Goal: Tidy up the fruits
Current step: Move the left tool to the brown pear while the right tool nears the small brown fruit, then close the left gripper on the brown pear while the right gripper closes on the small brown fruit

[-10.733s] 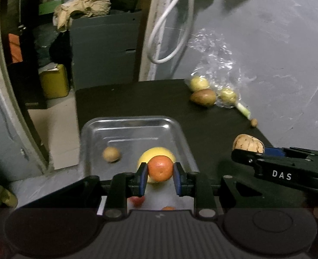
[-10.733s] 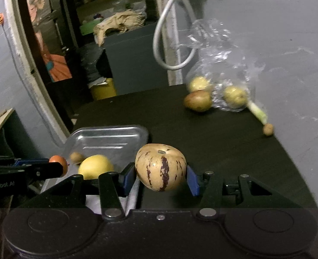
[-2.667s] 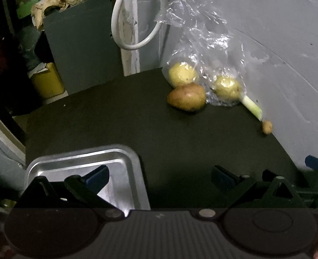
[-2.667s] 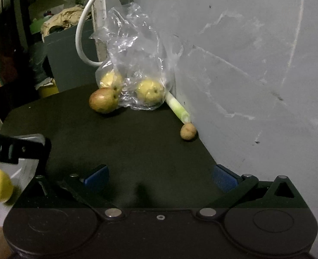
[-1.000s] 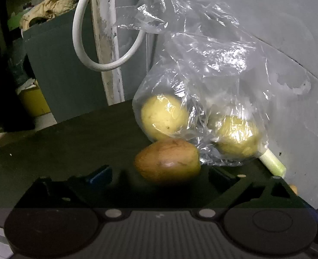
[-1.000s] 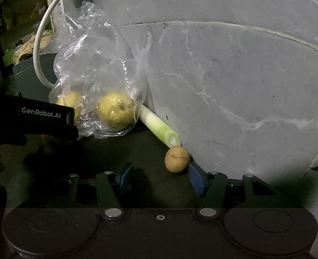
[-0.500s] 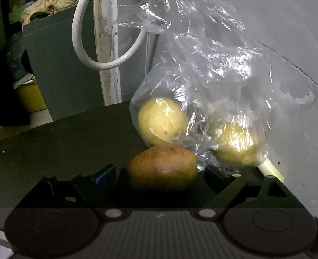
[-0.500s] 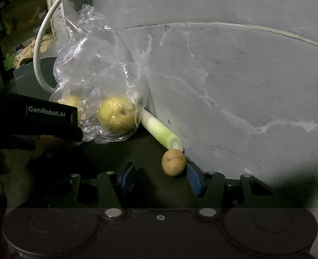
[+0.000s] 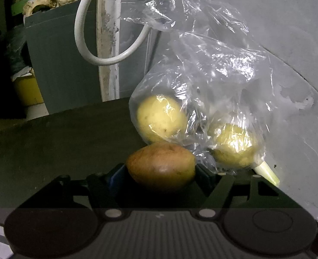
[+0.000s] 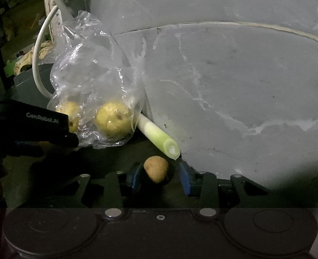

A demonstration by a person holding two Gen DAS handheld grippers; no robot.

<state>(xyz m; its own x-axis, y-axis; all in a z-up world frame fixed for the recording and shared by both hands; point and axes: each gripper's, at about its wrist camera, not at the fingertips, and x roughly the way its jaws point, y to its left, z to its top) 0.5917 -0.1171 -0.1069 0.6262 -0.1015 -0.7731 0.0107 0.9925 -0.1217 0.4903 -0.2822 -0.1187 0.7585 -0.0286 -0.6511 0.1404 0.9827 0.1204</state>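
A: While the left gripper sits clamped on the brown-orange fruit, watch the plastic bag touching its far side. Lift could snag the film and drag both yellow fruits along.

B: Fruit's on the dark tabletop?

A: Looks so, low against it, bag just behind. Contact on the right pad is hidden, so grip could be one-sided.

B: Right side?

A: Right gripper is spread around the small brown fruit, not touching yet. Fruit sits off-centre, nearer the left pad. Closing may roll it away.

B: Anything else?

A: Green stalk end sits just beside the right pad, wall close behind. Pad could catch either.
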